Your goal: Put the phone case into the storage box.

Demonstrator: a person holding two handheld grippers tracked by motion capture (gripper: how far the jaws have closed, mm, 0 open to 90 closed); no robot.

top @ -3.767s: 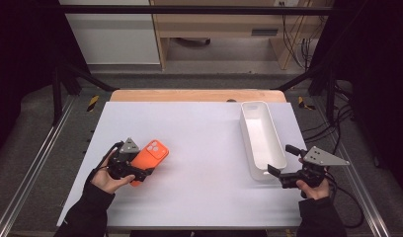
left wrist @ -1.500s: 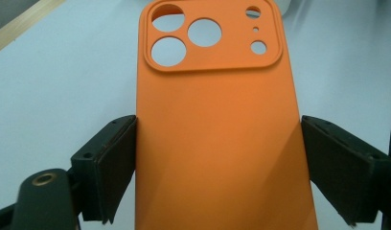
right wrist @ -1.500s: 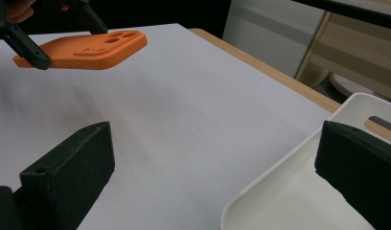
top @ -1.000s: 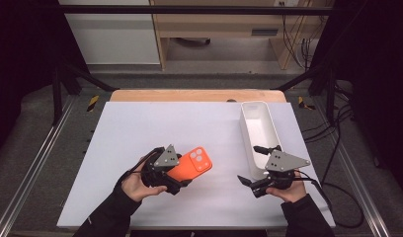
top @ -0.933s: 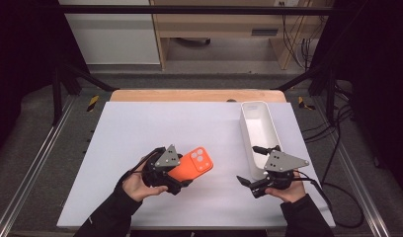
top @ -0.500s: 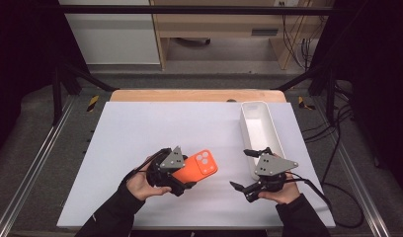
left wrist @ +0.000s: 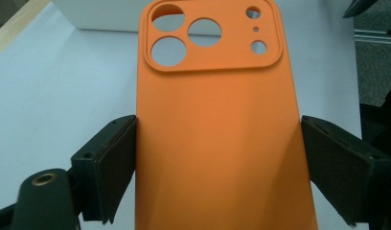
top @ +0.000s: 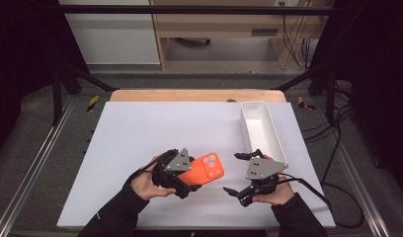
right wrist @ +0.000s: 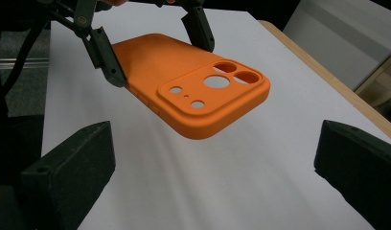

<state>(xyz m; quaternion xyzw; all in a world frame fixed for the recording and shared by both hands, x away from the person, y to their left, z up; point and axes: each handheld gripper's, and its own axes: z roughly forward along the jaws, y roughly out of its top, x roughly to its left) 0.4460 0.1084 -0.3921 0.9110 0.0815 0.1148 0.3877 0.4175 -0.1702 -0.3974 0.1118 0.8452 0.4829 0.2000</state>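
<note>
Near the front edge of the white table (top: pixel 140 128), a little left of its middle, the left gripper (top: pixel 185 178) clamps an orange phone case (top: pixel 205 169) across its width, one jaw pressed on each long side. In the left gripper view the case (left wrist: pixel 217 139) rises from between the two black jaws, back face toward the camera, with the raised camera block and its round cut-outs at the far end. The right gripper view shows the case (right wrist: pixel 189 93) held clear of the table surface, roughly level, its camera end pointing toward the right gripper while the left gripper (right wrist: pixel 150 48) grips the other end. The person's left hand (top: pixel 145 181) wraps the gripper body from the near left side. To the right of the case, and apart from it, the right gripper (top: pixel 237 174) is held in the right hand (top: pixel 273 193); its jaws stand wide apart with nothing between them, facing left toward the case's free end. In its own view the two black jaws sit at the lower corners, with bare table (right wrist: pixel 260 191) between them and the case beyond. A long white tray (top: pixel 261 129) lies along the right side of the table, farther away than the right gripper, its near end just beyond the grey plate on that gripper.
</note>
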